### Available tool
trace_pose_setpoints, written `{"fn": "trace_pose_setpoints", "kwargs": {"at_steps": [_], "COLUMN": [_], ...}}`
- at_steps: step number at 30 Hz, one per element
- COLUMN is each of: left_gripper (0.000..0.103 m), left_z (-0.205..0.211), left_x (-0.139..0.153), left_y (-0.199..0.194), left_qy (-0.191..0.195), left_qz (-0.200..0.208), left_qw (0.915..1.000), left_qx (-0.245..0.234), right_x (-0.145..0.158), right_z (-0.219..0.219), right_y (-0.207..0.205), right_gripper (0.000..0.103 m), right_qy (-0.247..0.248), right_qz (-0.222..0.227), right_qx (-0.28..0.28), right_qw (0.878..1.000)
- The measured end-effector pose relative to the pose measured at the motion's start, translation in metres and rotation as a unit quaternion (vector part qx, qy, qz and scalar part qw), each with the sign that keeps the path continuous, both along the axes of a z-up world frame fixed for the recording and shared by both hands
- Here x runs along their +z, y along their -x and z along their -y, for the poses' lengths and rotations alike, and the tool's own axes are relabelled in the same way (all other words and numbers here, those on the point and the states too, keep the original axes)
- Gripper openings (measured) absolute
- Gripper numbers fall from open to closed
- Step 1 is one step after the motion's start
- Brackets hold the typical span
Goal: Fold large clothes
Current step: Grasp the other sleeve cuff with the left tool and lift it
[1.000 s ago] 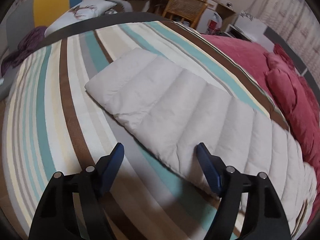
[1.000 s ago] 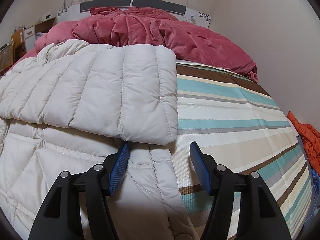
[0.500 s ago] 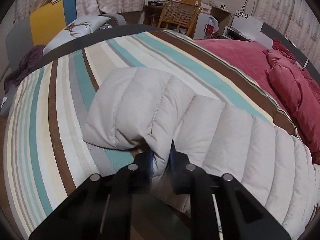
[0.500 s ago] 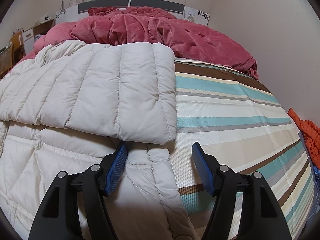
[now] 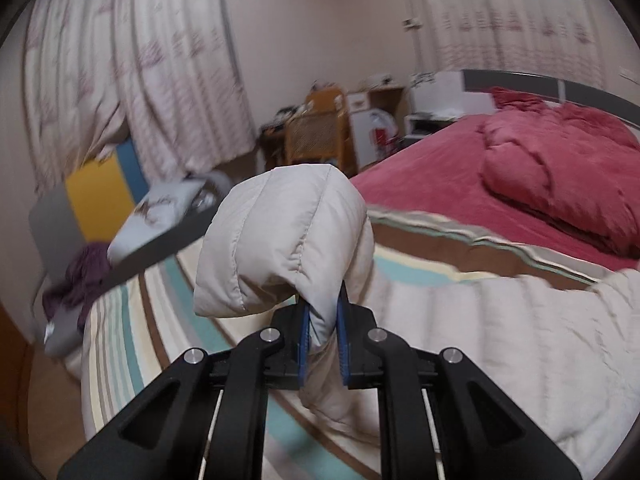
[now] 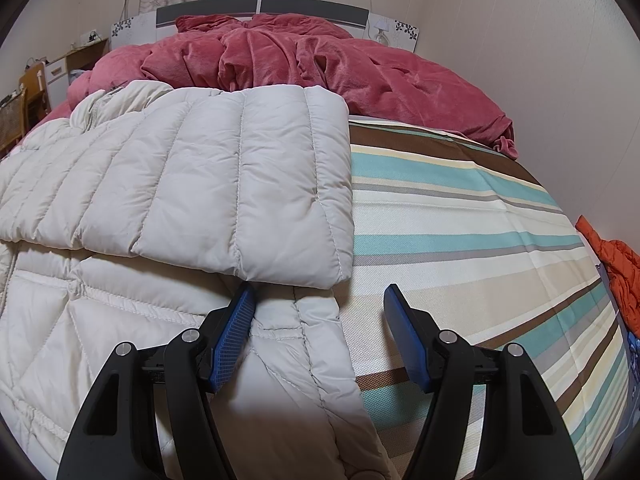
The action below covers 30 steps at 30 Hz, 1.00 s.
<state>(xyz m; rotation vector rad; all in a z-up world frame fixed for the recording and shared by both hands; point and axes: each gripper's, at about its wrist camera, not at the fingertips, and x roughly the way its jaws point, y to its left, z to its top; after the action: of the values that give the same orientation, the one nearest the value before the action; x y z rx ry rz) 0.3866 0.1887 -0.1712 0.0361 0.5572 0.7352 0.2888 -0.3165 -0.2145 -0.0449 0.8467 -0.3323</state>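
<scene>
Puffer jacket lies on striped bedsheet; left wrist view: left gripper jaws clamped on its sleeve, lifted at centre, red blanket at 2 o'clock. Right wrist view: right gripper jaws apart over jacket hem at 6 o'clock, folded sleeve just beyond at 11 o'clock.

Matt quilted cloth jacket; plush red blanket (fleecy); woven striped sheet.
</scene>
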Motion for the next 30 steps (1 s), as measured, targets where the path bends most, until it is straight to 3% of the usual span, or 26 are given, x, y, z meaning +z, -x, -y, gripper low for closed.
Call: {"fn": "trace_pose_setpoints", "kwargs": {"at_steps": [4, 9, 17, 24, 30], "left_gripper": [0.011, 0.011, 0.011, 0.011, 0.014], "left_z": [0.044, 0.110, 0.192, 0.271, 0.340], "left_x": [0.014, 0.021, 0.028, 0.027, 0.006], "left_y": [0.005, 0.017, 0.033, 0.044, 0.055], "left_qy": [-0.037, -0.099, -0.119, -0.136, -0.152], "left_qz": [0.011, 0.023, 0.025, 0.013, -0.030], "left_qw": [0.9981, 0.9862, 0.9641, 0.9384, 0.9132], "left_qx": [-0.049, -0.130, -0.236, -0.318, -0.377], "right_x": [0.000, 0.000, 0.000, 0.000, -0.001], "right_z": [-0.001, -0.003, -0.004, -0.004, -0.004], "right_y": [0.000, -0.001, -0.001, -0.001, -0.001], "right_gripper": [0.071, 0.071, 0.071, 0.071, 0.071], "right_qy": [0.010, 0.022, 0.023, 0.022, 0.022], "right_qz": [-0.002, -0.003, -0.003, -0.002, -0.002], "right_qx": [-0.007, -0.009, -0.009, -0.010, -0.010], "right_qw": [1.000, 1.000, 1.000, 1.000, 1.000]}}
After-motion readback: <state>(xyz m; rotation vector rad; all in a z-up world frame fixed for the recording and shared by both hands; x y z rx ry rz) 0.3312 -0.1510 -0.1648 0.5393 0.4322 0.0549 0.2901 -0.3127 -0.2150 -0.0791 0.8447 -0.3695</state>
